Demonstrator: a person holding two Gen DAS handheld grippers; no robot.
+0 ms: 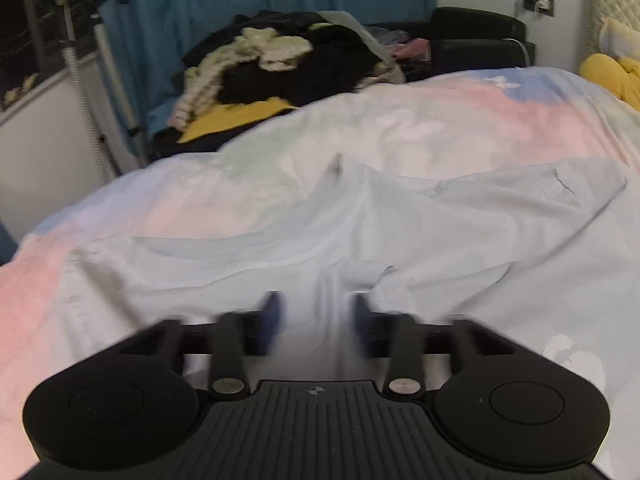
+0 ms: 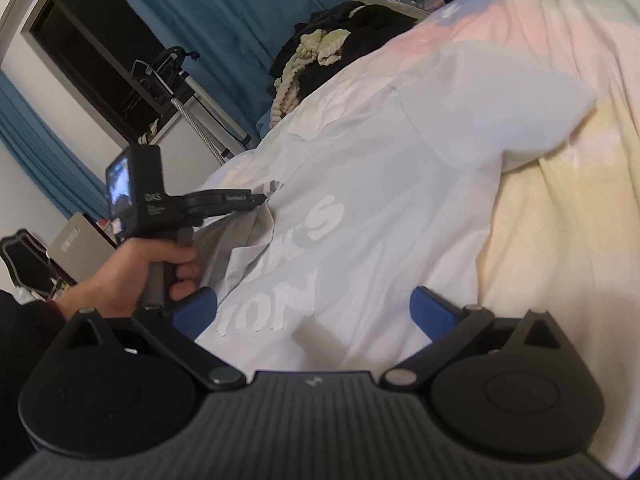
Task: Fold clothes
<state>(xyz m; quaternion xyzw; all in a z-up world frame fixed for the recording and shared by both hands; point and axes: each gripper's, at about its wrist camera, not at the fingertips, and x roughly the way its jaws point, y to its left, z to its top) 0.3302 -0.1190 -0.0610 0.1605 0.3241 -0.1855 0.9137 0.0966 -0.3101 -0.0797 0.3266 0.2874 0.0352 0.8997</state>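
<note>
White: one T-shirt, two parted hand-held grippers.

The room is dim, lit softly from overhead by indoor light; the window behind the teal curtain is black. Shadows on the pale grey printed T-shirt are faint. In the left wrist view the left hand-held gripper has motion-smeared blue fingertips. Both fisheye views bend the room strongly at the edges, and the background looks soft.
</note>
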